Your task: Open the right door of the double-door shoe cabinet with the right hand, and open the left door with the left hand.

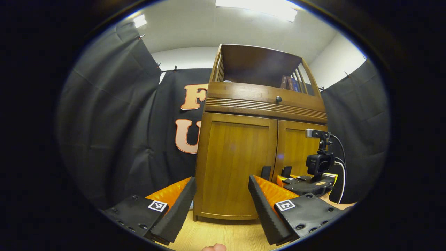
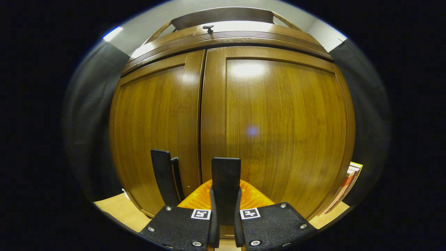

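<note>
The wooden shoe cabinet (image 1: 244, 104) stands ahead with both doors shut. In the left gripper view, my left gripper (image 1: 222, 179) is open wide, a short way in front of the left door (image 1: 233, 167), with nothing between its fingers. The left door's dark upright handle (image 1: 266, 172) sits by the centre seam. My right gripper (image 1: 291, 179) with its camera rig is at the right door (image 1: 296, 146). In the right gripper view, the right gripper (image 2: 225, 191) is shut on the right door's handle (image 2: 225, 170). The left door's handle (image 2: 163, 176) stands free beside it.
Above the doors run a drawer with a round knob (image 1: 278, 99) and an open shelf holding books (image 1: 289, 83). A light wooden floor (image 1: 226, 233) lies below. Something like stacked books (image 2: 352, 177) leans at the cabinet's right side. Black cloth walls enclose the booth.
</note>
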`<state>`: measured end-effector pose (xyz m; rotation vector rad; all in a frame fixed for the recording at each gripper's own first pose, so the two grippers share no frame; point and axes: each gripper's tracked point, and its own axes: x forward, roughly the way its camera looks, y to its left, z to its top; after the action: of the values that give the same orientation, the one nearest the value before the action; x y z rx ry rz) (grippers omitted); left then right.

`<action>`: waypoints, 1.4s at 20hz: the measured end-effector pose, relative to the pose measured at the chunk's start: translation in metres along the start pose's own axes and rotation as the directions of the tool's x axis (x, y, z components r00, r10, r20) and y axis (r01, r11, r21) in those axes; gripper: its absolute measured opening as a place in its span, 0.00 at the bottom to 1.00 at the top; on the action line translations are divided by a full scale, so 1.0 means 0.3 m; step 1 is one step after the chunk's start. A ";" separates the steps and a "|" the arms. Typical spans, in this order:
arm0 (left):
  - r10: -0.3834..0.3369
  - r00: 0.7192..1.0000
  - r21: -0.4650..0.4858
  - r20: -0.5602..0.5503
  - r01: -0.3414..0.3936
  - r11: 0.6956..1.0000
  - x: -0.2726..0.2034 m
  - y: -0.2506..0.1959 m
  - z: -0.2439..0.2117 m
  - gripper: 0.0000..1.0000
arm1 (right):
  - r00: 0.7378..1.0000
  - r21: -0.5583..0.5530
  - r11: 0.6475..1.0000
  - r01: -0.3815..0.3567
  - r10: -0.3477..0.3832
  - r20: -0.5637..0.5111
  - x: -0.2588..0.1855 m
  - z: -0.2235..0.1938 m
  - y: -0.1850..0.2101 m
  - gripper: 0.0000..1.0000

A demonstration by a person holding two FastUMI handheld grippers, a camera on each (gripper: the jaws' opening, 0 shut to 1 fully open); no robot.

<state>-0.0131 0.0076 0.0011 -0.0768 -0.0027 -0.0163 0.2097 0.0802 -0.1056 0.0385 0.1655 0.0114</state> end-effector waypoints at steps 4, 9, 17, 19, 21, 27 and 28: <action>0.010 1.000 0.012 -0.007 -0.010 1.000 -0.040 0.002 -0.017 0.96 | 1.000 -0.010 1.000 -0.017 0.017 -0.006 -0.006 -0.002 0.003 0.16; 0.034 0.999 0.027 0.002 -0.034 0.999 -0.073 0.007 -0.012 0.96 | 0.999 -0.010 0.999 -0.044 0.044 -0.006 -0.050 0.000 0.007 0.16; 0.019 1.000 0.024 -0.013 -0.019 1.000 -0.100 -0.035 -0.023 0.97 | 0.995 0.011 0.995 -0.097 0.097 -0.005 -0.132 -0.002 0.017 0.16; 0.000 1.000 0.018 -0.015 0.000 1.000 -0.101 -0.060 -0.025 0.96 | 0.994 0.017 0.994 -0.108 0.108 -0.004 -0.149 0.000 0.017 0.16; -0.030 0.999 0.023 -0.011 0.030 0.999 -0.100 -0.118 -0.030 0.97 | 0.993 0.022 0.993 -0.117 0.117 -0.003 -0.163 0.000 0.015 0.16; -0.077 0.997 0.029 -0.025 0.078 0.997 -0.083 -0.227 -0.056 0.94 | 0.990 0.020 0.990 -0.141 0.141 -0.016 -0.221 -0.004 0.003 0.16; -0.081 0.996 0.027 -0.029 0.082 0.996 -0.081 -0.239 -0.061 0.94 | 0.989 0.026 0.989 -0.144 0.145 -0.019 -0.231 -0.004 0.002 0.16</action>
<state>-0.0387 -0.0650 -0.0118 -0.0480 0.0220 -0.0992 0.1413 0.0797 -0.0954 0.0747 0.1832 0.1546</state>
